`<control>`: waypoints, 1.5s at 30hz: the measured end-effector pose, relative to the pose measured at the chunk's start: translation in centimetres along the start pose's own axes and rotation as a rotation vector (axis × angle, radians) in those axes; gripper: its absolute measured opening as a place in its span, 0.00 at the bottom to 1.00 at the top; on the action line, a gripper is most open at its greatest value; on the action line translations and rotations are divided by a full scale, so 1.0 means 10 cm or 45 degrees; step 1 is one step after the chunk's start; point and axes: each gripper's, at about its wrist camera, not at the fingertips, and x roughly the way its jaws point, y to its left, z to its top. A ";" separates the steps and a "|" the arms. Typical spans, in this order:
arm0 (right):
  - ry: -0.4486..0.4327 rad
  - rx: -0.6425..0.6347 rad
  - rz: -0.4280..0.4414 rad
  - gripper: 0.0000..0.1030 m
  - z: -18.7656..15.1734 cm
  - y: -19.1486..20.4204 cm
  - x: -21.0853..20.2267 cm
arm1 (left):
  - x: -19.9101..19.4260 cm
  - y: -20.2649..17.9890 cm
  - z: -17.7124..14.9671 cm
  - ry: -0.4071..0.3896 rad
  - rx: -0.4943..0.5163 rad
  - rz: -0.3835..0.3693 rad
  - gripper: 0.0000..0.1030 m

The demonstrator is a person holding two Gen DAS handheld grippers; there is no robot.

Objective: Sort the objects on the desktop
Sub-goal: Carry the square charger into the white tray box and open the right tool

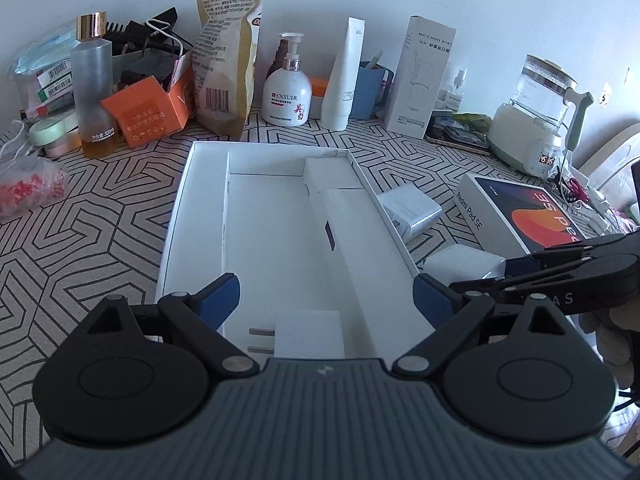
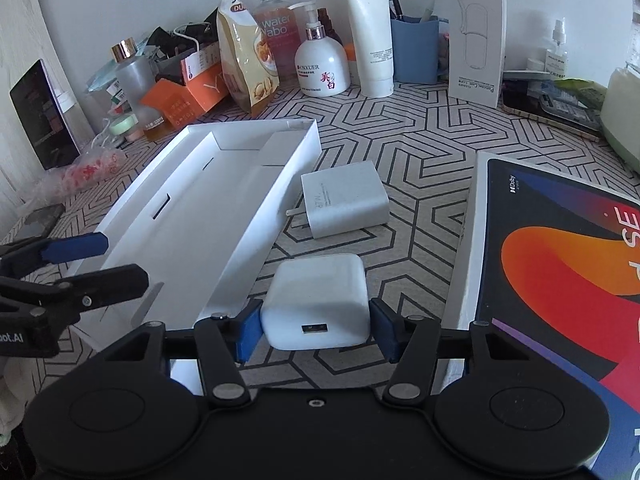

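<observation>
Left wrist view: the left hand-held gripper hovers with its jaws spread wide and empty over the near end of the open white box tray. One white plug charger lies inside the tray, just ahead of and between the blue fingertips, prongs pointing to the gripper's left; nothing touches it. To the gripper's right, outside the tray wall, a grey-white charger lies on the patterned surface, and nearer still a rounded white charger sits at the tip of the right hand-held gripper. Beyond that lies the tablet box lid.

Right wrist view: the rounded white charger sits on the surface between the blue pads of the right hand-held gripper, USB port facing the camera. The jaws are partly closed around it; the left pad looks to touch, a sliver of gap shows at the right, so a firm grip cannot be confirmed. The grey-white charger lies ahead, just beside the tray.

Progress, as judged: one charger is in the tray; two remain on the surface beside it, one bracketed by the right gripper, either about to be gripped or just released
</observation>
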 end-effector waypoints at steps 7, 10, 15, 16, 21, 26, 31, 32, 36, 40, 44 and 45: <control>0.027 -0.032 -0.054 0.60 -0.06 0.07 0.04 | -0.05 0.06 -0.02 0.006 -0.014 0.007 0.92; 0.020 -0.109 -0.117 0.62 -0.07 0.16 0.14 | -0.10 0.03 -0.04 -0.008 0.007 0.014 0.92; 0.006 -0.158 -0.121 0.59 -0.08 0.21 0.15 | -0.16 0.01 -0.06 -0.033 0.032 0.038 0.92; -0.002 -0.134 -0.096 0.59 -0.08 0.18 0.12 | -0.16 0.02 -0.06 -0.031 0.023 0.036 0.92; -0.079 -0.057 -0.010 0.59 -0.07 0.13 -0.06 | -0.19 0.10 -0.05 -0.036 -0.015 0.048 0.92; -0.132 -0.048 0.053 0.59 0.00 0.18 -0.23 | -0.23 0.25 -0.02 -0.051 -0.058 0.045 0.92; -0.140 -0.141 0.137 0.59 0.19 0.47 -0.22 | -0.29 0.36 0.01 -0.093 -0.047 0.119 0.92; -0.129 -0.161 0.162 0.59 0.23 0.54 -0.18 | -0.31 0.39 0.00 -0.105 -0.050 0.120 0.92; -0.078 -0.245 0.239 0.59 0.39 0.79 0.00 | -0.44 0.51 -0.07 -0.197 -0.069 0.144 0.92; -0.027 -0.352 0.234 0.59 0.57 1.04 0.25 | -0.46 0.63 -0.08 -0.200 -0.102 0.158 0.92; 0.026 -0.420 0.229 0.59 0.64 1.21 0.48 | -0.47 0.76 -0.10 -0.192 -0.136 0.168 0.92; 0.033 -0.433 0.217 0.59 0.64 1.23 0.53 | -0.47 0.79 -0.10 -0.190 -0.144 0.171 0.92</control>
